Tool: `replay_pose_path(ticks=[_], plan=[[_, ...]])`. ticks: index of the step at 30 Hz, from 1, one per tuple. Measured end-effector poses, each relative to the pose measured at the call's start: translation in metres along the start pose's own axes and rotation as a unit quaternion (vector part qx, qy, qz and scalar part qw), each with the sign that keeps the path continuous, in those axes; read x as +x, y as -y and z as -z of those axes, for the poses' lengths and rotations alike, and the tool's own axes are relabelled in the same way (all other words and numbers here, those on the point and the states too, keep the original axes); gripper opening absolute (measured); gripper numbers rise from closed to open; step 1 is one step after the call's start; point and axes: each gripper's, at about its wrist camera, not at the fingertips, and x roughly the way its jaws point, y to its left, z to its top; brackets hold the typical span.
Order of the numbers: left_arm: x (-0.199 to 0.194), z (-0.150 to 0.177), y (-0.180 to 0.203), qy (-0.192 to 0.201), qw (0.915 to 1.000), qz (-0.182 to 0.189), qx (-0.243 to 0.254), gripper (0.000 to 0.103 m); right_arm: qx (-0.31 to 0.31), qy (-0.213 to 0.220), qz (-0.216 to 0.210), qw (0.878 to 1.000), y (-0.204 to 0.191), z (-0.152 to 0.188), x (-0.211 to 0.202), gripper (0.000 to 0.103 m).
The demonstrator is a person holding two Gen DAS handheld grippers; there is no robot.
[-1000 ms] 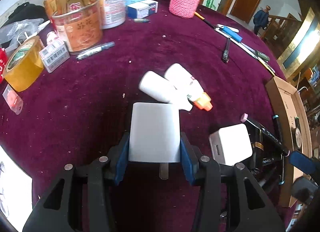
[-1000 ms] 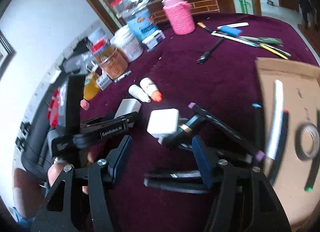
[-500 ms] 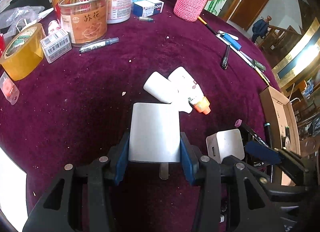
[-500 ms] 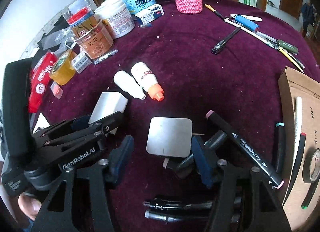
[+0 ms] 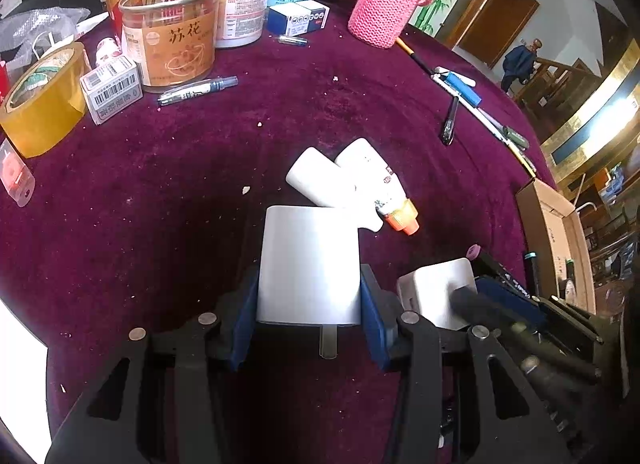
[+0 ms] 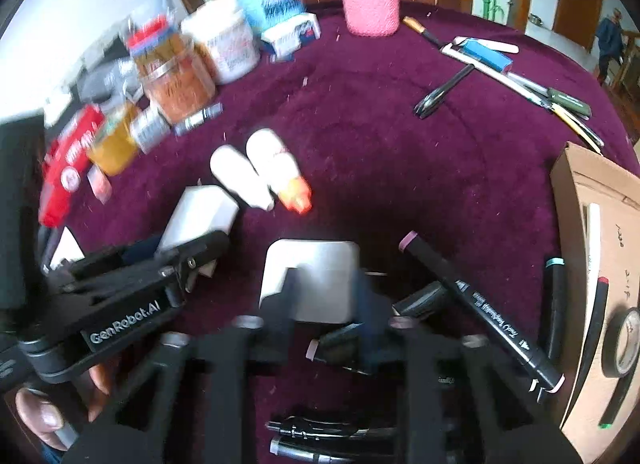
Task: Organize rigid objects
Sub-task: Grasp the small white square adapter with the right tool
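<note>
Nearest in the left wrist view, the left gripper (image 5: 308,324) was seen pinching a white charger (image 5: 308,264) by its two flat sides, with one metal prong pointing back toward the camera. The charger was held low over a dark red cloth on the table (image 5: 180,191). Whether it rested on the cloth could not be told.

Just to its right, the right gripper (image 6: 324,288) was seen over a second white charger (image 6: 312,264) that lay flat on the cloth. Its jaws had just been closing and were drawn close together above the charger's near face. The view was blurred, so it could not be told whether anything was pinched between them; black marker pens (image 6: 480,304) lay touching that charger's right side.

A little farther off, two small white bottles (image 5: 352,179) lay side by side, touching. At the right edge an open cardboard box (image 6: 592,232) held pens and a roll of tape. At the far side, jars, tubs and a pink knitted bottle cover (image 5: 384,7) were crowded together.

It was judged that the step would be done well if the left charger were kept square in its grip and level. The right gripper, it was judged, should be spread again and set astride the second charger's sides, clear of the markers.
</note>
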Motion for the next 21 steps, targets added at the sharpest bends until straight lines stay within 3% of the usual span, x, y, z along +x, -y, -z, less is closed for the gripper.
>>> replay_pose_path(ticks=[2, 5, 7, 12, 17, 19, 21], plan=[[0.000, 0.000, -0.002, 0.000, 1.0000, 0.002, -0.004, 0.045, 0.018, -0.001, -0.026, 1.000, 0.007, 0.000, -0.002, 0.011], [-0.001, 0.000, -0.003, 0.001, 1.0000, 0.005, -0.007, 0.045, 0.020, -0.010, -0.034, 0.999, 0.008, 0.001, 0.004, 0.019], [-0.005, -0.001, -0.003, 0.007, 0.9999, 0.011, -0.009, 0.045, 0.013, -0.012, -0.048, 0.999, 0.005, 0.001, 0.006, 0.034], [-0.006, -0.003, -0.009, 0.014, 0.9997, -0.009, -0.019, 0.045, -0.012, -0.014, -0.056, 0.998, -0.010, 0.004, 0.008, 0.057], [-0.006, -0.005, -0.012, 0.016, 0.9993, -0.019, -0.027, 0.045, -0.047, 0.006, 0.015, 0.999, -0.030, 0.009, 0.016, 0.058], [-0.006, -0.005, -0.014, 0.017, 0.9992, -0.019, -0.030, 0.045, -0.050, 0.011, 0.041, 0.998, -0.031, 0.011, 0.019, 0.050], [-0.005, -0.004, -0.014, 0.017, 0.9992, -0.020, -0.029, 0.045, -0.059, 0.016, 0.063, 0.996, -0.033, 0.013, 0.021, 0.050]])
